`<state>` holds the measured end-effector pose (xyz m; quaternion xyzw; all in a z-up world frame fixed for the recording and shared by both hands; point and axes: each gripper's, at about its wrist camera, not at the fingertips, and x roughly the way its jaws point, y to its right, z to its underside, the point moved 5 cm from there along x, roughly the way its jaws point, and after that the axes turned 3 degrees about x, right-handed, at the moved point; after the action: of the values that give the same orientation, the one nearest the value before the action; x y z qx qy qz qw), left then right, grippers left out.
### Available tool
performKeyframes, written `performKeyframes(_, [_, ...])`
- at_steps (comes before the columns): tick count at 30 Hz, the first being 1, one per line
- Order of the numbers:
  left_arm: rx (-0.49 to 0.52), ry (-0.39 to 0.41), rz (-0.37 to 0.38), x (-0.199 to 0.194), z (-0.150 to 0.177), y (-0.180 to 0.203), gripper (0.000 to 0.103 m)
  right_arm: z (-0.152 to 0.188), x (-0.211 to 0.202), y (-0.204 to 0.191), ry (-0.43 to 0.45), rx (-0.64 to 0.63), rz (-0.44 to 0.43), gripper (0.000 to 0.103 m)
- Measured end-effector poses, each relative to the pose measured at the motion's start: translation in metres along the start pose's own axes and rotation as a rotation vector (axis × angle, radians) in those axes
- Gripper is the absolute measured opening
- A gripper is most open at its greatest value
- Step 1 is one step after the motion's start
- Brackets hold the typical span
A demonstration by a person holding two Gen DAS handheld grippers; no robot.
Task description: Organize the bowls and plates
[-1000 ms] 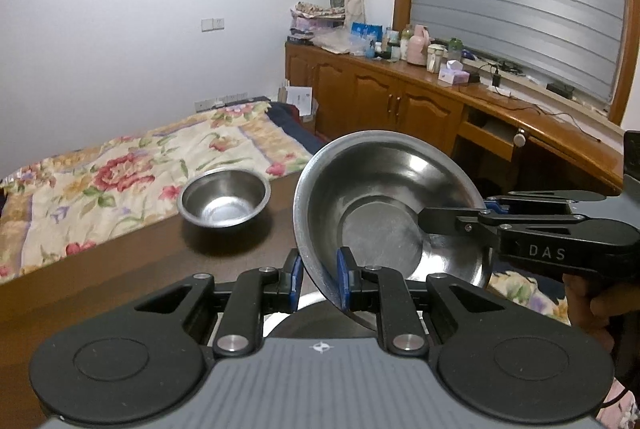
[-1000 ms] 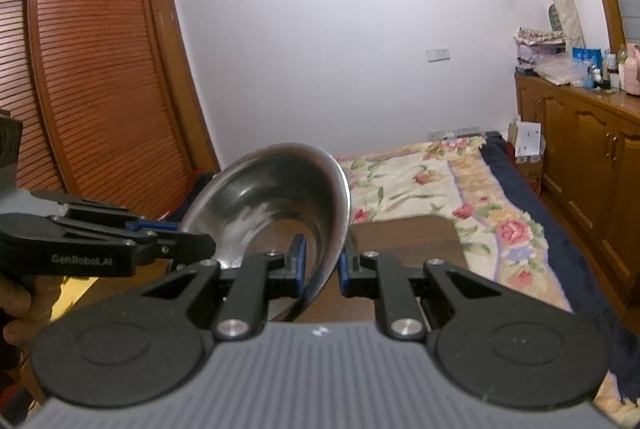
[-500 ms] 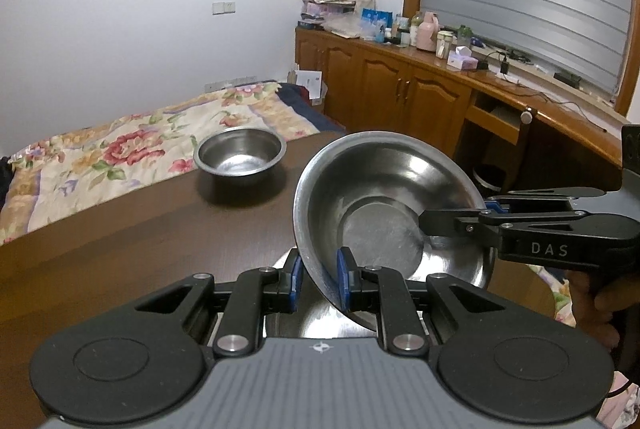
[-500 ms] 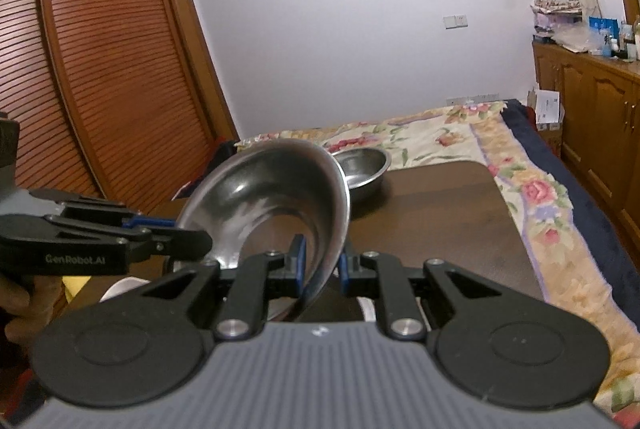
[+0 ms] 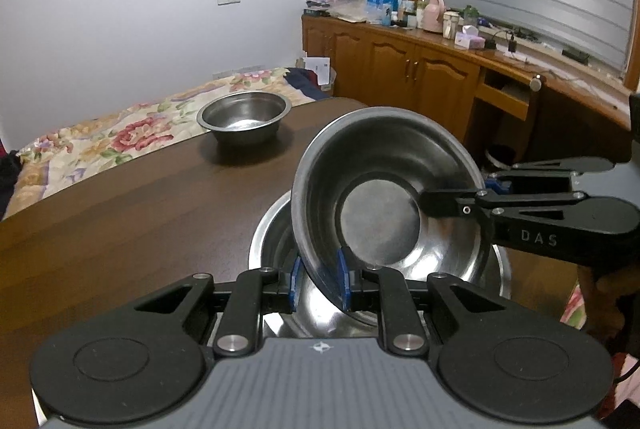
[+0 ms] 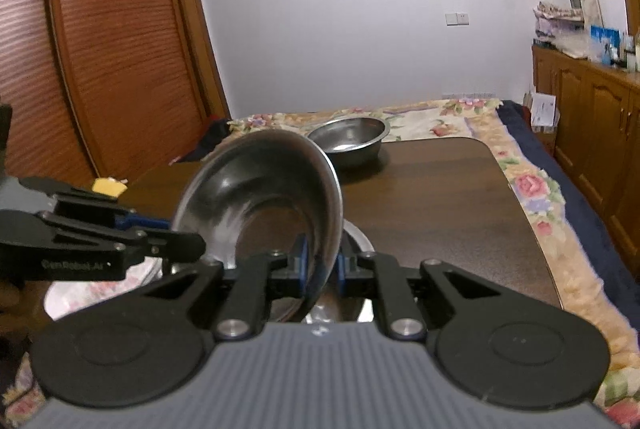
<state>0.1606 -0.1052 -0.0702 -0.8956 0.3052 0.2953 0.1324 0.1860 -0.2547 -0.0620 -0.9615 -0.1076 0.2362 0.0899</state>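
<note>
**A:** Two grippers pinched one steel bowl (image 5: 384,197) by opposite parts of its rim. The bowl was tilted, its hollow turned toward the left wrist camera, and it hung over a larger steel bowl (image 5: 272,229) resting on the dark wooden table (image 5: 140,213).

**B:** State of the left gripper (image 5: 320,281)?

**A:** Its blue pads (image 5: 343,279) were pressed together on the bowl's near rim. In the right wrist view the same gripper (image 6: 192,247) entered from the left side, clamped on the rim there.

**B:** And the right gripper (image 6: 320,263)?

**A:** Closed on the rim as well, with the thin steel wall between its pads. In the left wrist view it (image 5: 452,203) reached in from the right, one finger lying inside the bowl. The person's hand (image 5: 608,285) was partly visible on its handle.

**B:** Did the held bowl touch the larger one?

**A:** Cannot tell; its lower edge was hidden behind the gripper bodies.

**B:** Other items on the table?

**A:** A second small steel bowl (image 6: 348,139) stood upright near the far edge, well apart from the held one. A floral-patterned plate (image 6: 100,291) lay at the left, just beside the larger bowl. Beyond the table lay a bed with a floral cover (image 5: 100,137), and wooden cabinets (image 5: 400,69) lined the wall.
</note>
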Motion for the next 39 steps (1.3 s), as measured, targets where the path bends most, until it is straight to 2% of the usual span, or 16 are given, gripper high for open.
performKeyframes(9, [0.024, -0.021, -0.036, 0.008, 0.008, -0.003, 0.021, 0.005, 0.006, -0.011, 0.003, -0.106, 0.033, 0.015])
performKeyframes(12, [0.021, -0.018, -0.032, 0.009, 0.008, -0.003, 0.021, 0.005, 0.009, -0.01, -0.009, -0.12, 0.036, 0.014])
performKeyframes(15, [0.018, -0.015, -0.033, 0.01, 0.009, -0.004, 0.021, 0.005, 0.012, -0.008, -0.025, -0.138, 0.042, 0.01])
performKeyframes(19, [0.012, -0.016, -0.028, 0.011, 0.013, -0.004, 0.021, 0.005, 0.014, -0.008, -0.041, -0.158, 0.048, 0.011])
performKeyframes(31, [0.0, -0.013, -0.026, 0.01, 0.017, -0.003, 0.021, 0.007, 0.024, -0.015, -0.087, -0.204, 0.037, 0.012])
performKeyframes(39, [-0.013, -0.01, -0.025, 0.01, 0.016, -0.004, 0.021, 0.005, 0.024, -0.015, -0.077, -0.196, 0.034, 0.013])
